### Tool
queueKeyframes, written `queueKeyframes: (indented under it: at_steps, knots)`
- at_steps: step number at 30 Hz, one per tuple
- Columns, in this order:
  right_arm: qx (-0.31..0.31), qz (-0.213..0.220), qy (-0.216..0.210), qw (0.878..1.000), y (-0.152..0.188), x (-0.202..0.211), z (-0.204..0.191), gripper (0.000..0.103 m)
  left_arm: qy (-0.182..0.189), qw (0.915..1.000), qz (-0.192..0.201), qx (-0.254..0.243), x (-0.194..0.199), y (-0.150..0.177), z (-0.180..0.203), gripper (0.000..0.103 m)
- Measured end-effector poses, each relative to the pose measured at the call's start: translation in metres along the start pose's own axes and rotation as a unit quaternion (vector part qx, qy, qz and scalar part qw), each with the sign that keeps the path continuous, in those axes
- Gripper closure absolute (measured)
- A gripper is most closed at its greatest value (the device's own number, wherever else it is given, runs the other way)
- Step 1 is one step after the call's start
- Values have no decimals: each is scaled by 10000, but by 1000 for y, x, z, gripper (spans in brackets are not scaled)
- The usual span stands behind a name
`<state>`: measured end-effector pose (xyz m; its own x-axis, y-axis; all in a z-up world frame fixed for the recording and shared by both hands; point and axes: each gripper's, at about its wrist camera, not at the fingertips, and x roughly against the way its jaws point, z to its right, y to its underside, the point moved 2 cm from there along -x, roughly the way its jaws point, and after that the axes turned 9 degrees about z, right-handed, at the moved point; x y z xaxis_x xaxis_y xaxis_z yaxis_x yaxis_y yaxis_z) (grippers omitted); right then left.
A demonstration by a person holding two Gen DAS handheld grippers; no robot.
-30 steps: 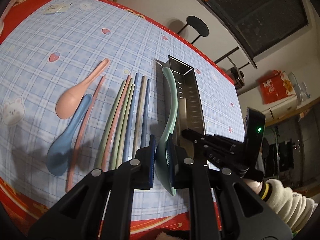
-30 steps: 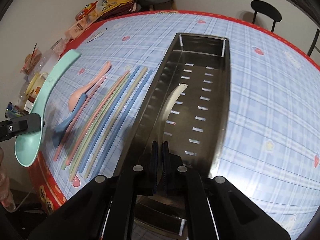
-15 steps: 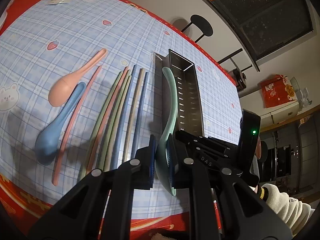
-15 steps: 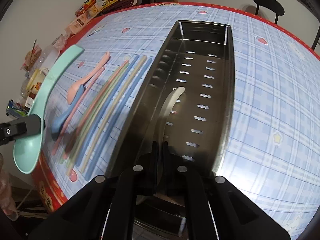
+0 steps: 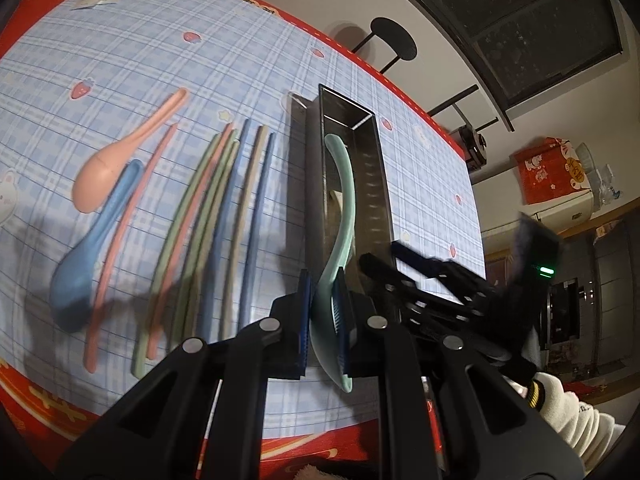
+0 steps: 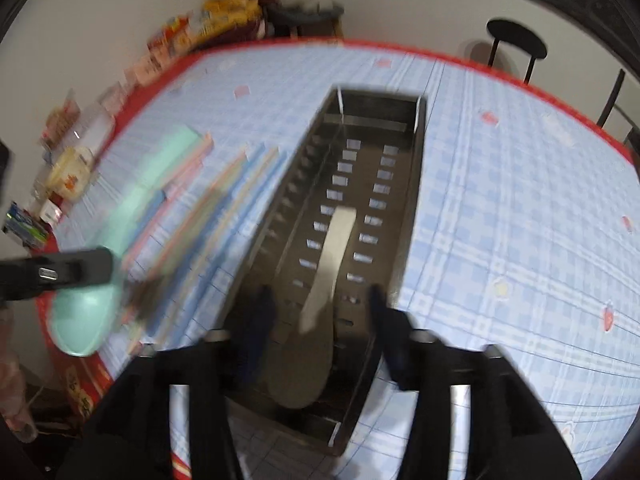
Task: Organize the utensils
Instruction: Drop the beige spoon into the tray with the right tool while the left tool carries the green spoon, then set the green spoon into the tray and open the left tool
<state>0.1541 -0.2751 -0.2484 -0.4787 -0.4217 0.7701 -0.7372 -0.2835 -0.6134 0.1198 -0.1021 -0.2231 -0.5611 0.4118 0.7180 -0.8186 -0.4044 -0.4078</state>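
Right gripper (image 6: 318, 312) is opening; I've just let the beige spoon (image 6: 316, 320) go and it lies free inside the steel tray (image 6: 404, 216) on the bench. Left gripper (image 5: 324, 312) stays clamped on the mint spoon (image 5: 340, 216), next in.

A home dining room – checked tablecloth (image 5: 248, 64), snack packets (image 6: 224, 12) by the wall, black chair (image 6: 516, 46).

Colours on my table

My mint-green spoon (image 5: 344, 216), a pink spoon (image 5: 120, 160), a blue spoon (image 5: 92, 248) and pastel chopsticks (image 5: 224, 216) sit over blue checked cloth (image 5: 160, 52) with red edging; the tray (image 6: 404, 184) is dark steel.
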Motion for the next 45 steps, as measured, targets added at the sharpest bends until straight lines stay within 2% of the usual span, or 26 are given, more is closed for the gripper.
queueKeyframes:
  at_steps: [1,6,8,12,16,23,27,30,32,34,37,39,40,43,45]
  knots:
    - [-50,160,-37,9999,-1,11,3,44,13,10000,-33,-13,-3,0,2,88]
    - [-554,590,276,9963,-4,46,29,13,46,9995,-270,-142,-28,4,22,88]
    - [-841,741,449,9927,-2,60,42,7,26,9993,-338,-179,-38,5,29,88]
    - [-1391,860,694,9841,0,82,70,6,-121,9986,-450,-254,-61,8,43,88]
    - [-1697,961,834,9772,2,99,88,6,-359,9981,-496,-87,-80,9,45,88]
    - [-1857,1011,947,9728,9,114,96,6,-692,9965,-471,-23,-97,14,48,88]
    - [-1900,993,989,9717,14,121,101,6,-847,9944,-628,-37,-105,18,48,86]
    - [-1929,974,1041,9708,15,123,104,6,-803,9952,-527,-172,-97,16,54,70]
    - [-1937,995,1051,9703,16,125,104,6,-743,9959,-394,-322,-86,11,58,64]
    - [-1936,1039,1061,9698,17,128,102,6,-701,9963,-165,-469,-70,4,60,51]
    - [-1942,1062,1070,9693,17,128,98,6,-719,9950,187,-674,-42,-8,60,40]
    - [-1972,1067,1050,9689,18,127,95,6,-858,9919,463,-810,-21,-15,56,21]
    - [-1996,1075,1037,9684,19,126,93,6,-925,9904,567,-856,-13,-16,55,16]
    - [-1971,1107,1036,9686,22,124,80,6,-1207,9833,827,-1084,16,-24,44,7]
    - [-1921,1096,1006,9700,23,121,71,6,-1387,9784,916,-1229,30,-25,38,7]
